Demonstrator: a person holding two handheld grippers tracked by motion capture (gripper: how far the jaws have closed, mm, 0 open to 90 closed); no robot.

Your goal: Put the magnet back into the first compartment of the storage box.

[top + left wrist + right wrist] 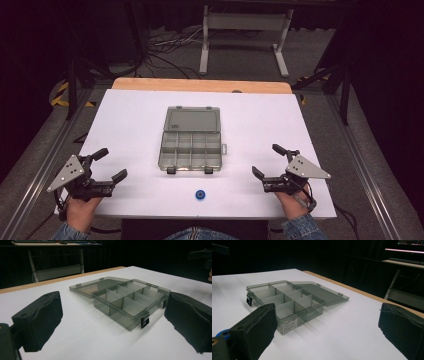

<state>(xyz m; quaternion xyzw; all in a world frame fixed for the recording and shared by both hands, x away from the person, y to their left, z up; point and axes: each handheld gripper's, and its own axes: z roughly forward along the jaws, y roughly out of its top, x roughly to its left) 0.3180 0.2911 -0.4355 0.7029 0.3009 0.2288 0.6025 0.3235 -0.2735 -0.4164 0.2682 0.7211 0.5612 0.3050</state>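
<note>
The blue ring (200,195) lies between both released tongs (left (111,163), right (266,160)), slightly nearer the right.

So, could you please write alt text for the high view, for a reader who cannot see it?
An open, empty, grey compartment box lies mid-table, lid folded flat away from the person, on a white table. A small blue ring lies near the front edge, between the left gripper and right gripper, both with jaws open.
</note>
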